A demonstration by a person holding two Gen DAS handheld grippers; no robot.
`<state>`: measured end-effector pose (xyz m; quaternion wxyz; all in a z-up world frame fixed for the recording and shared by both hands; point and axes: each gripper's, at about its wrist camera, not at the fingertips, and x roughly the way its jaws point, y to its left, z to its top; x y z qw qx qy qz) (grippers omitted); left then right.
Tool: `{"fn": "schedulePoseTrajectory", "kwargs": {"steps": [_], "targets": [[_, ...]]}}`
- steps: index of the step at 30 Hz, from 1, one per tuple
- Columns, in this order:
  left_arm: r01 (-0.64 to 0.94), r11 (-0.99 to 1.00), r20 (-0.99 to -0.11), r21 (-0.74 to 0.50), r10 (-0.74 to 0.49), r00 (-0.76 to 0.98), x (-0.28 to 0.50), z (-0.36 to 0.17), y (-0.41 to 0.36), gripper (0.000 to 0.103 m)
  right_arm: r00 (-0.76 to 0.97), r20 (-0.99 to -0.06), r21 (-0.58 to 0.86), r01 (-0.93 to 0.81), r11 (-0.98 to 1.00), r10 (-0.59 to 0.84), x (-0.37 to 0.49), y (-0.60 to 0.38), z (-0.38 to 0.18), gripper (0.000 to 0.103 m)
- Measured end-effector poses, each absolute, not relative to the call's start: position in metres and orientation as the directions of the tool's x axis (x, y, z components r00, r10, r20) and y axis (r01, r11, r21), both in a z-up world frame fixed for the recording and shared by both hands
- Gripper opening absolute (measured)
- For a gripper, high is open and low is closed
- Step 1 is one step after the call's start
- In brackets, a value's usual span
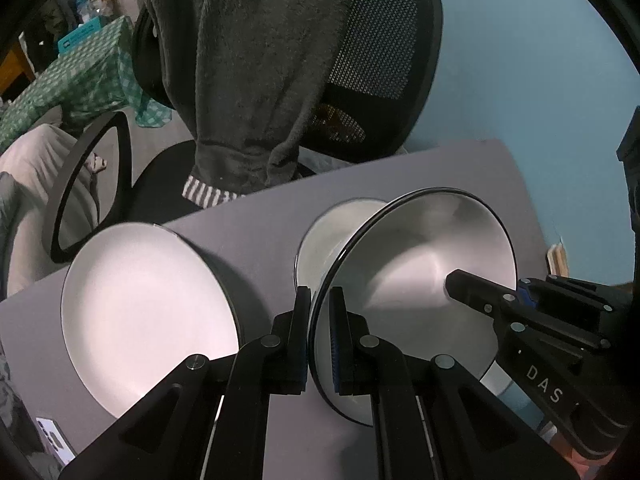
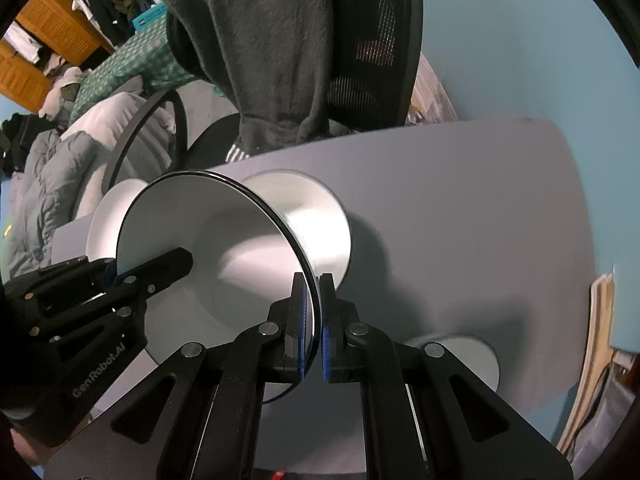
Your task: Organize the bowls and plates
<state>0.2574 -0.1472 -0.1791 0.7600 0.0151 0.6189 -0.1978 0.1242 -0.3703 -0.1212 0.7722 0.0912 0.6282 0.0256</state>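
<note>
**Both grippers clamp one bowl by its rim, above the tabletop**

I see the bowl [image 1: 420,264] tipped on edge, white inside with a thin dark rim. My left gripper [image 1: 320,292] has its fingers [image 1: 301,320] closed on the rim at one side, one finger inside the bowl and one outside. In the right wrist view the right gripper [image 2: 312,280] grips the opposite side of the same rim the same way, fingers [image 2: 328,304] pinched tight on it. Each camera shows the other gripper's finger reaching into the bowl from across.

The bowl looks clear of the grey tabletop [image 1: 260,224], though I cannot tell for sure at its lower edge. Just behind it, a second white dish [image 1: 340,224] sits on the tabletop, partly hidden by the bowl. A white plate [image 1: 148,312] lies flat well to the left of the bowl in the left view. Another white dish [image 2: 476,360] shows at the lower right in the right view, mostly hidden by the gripper.

Beyond the tabletop stands a black mesh chair [image 1: 384,40] with a dark fleece garment [image 1: 248,60] draped over it, against a blue wall [image 1: 520,60]
</note>
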Motion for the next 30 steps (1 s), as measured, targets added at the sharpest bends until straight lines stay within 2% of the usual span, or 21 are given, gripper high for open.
{"fn": "schedulePoseTrajectory", "kwargs": {"steps": [24,30], "targets": [[0.271,0.948,-0.974,-0.168,-0.202,0.104,0.275,-0.211,-0.158,0.007,0.120,-0.981,0.162,0.050,0.986,0.155,0.147,-0.375,-0.150,0.006],[0.293,0.944,-0.974,-0.153,-0.194,0.117,0.272,-0.210,-0.161,0.009,0.108,-0.983,0.152,0.050,0.987,0.146,0.149,-0.377,-0.151,0.010]]}}
